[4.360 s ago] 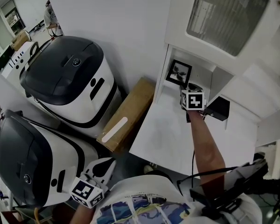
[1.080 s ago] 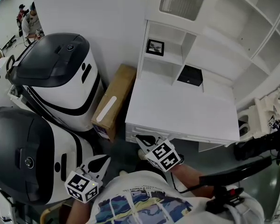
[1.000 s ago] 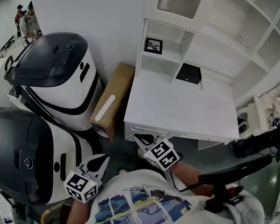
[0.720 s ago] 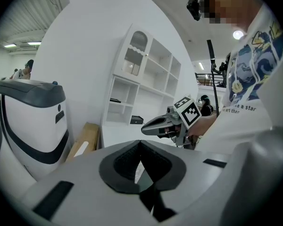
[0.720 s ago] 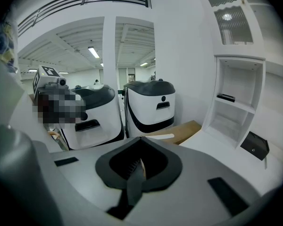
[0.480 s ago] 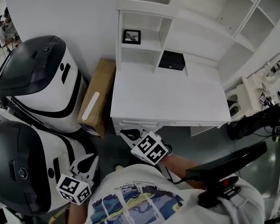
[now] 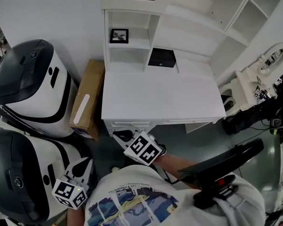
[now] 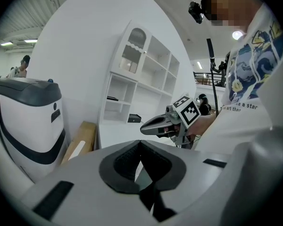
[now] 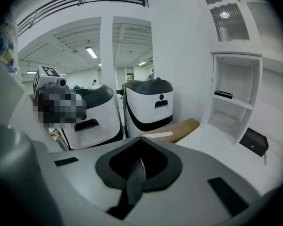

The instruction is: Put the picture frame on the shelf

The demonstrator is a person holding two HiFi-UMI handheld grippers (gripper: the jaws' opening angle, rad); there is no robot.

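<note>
Standing before the worktop, I am holding my left gripper and right gripper with jaws together and empty, while the picture frame is sitting on the shelf.

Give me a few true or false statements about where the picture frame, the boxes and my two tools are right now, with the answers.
1. The picture frame stands on a shelf above the desk. True.
2. The right tool is holding the picture frame. False: it is shut on nothing, at the front edge of the desk, far from the frame.
3. The cardboard box lies on the desk top. False: it lies on the floor beside the desk.
4. A black box sits at the back of the desk. True.
5. The left tool is wide open. False: its jaws are together, with nothing between them.
</note>
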